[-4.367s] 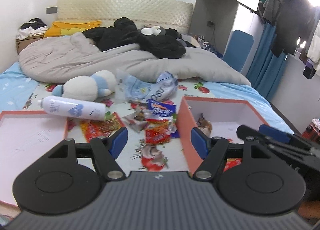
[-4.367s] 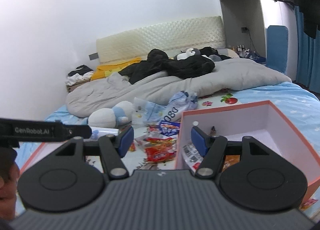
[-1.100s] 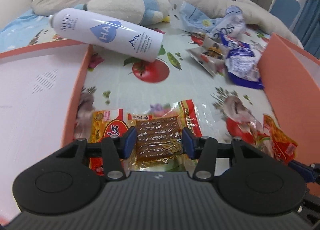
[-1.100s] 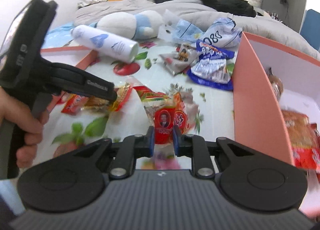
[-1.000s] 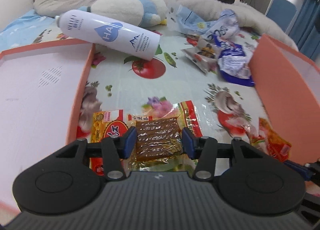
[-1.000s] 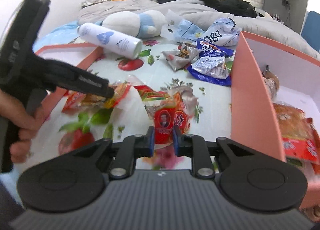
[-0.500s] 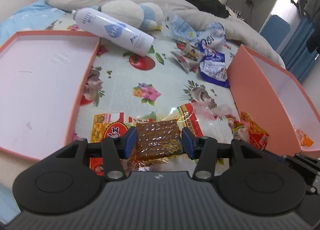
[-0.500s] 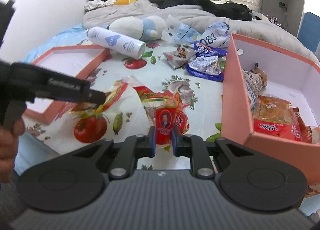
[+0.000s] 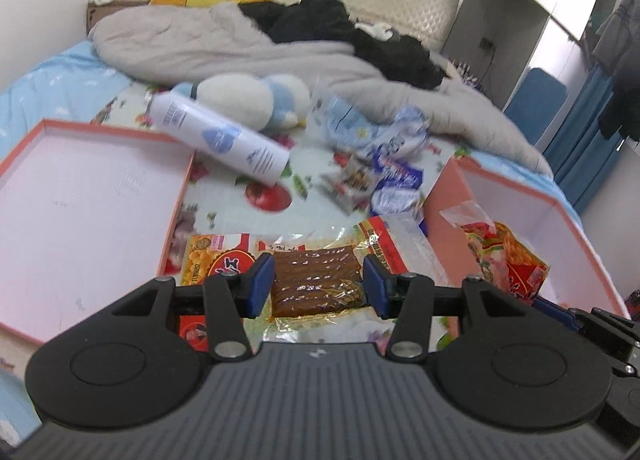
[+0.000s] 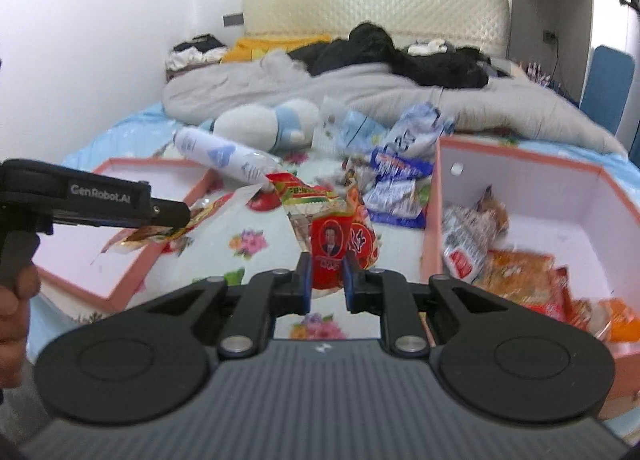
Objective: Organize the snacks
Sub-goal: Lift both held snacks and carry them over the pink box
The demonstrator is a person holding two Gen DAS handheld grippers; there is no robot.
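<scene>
My left gripper [image 9: 319, 284] is shut on a clear-and-yellow packet of brown snack strips [image 9: 316, 276], lifted off the bed. My right gripper [image 10: 325, 274] is shut on a red snack packet with a portrait label [image 10: 330, 242], also held in the air. That red packet [image 9: 506, 260] shows at the right in the left wrist view, over the box. The left gripper [image 10: 168, 215] with its packet appears at the left in the right wrist view. The salmon-pink box [image 10: 434, 195] to the right holds several snack packets [image 10: 516, 272]. More packets [image 10: 396, 179] lie on the floral sheet.
A shallow pink box lid [image 9: 184, 195] lies on the left. A white spray bottle [image 9: 224, 139] and a white-and-blue plush toy [image 9: 248, 99] lie behind it. A grey duvet [image 9: 240, 47] and dark clothes [image 9: 340, 23] fill the far bed. A hand [image 10: 12, 300] grips the left handle.
Both grippers have risen with their packets, so the bed, lid and box now look farther below. The red packet has come over toward the box.
</scene>
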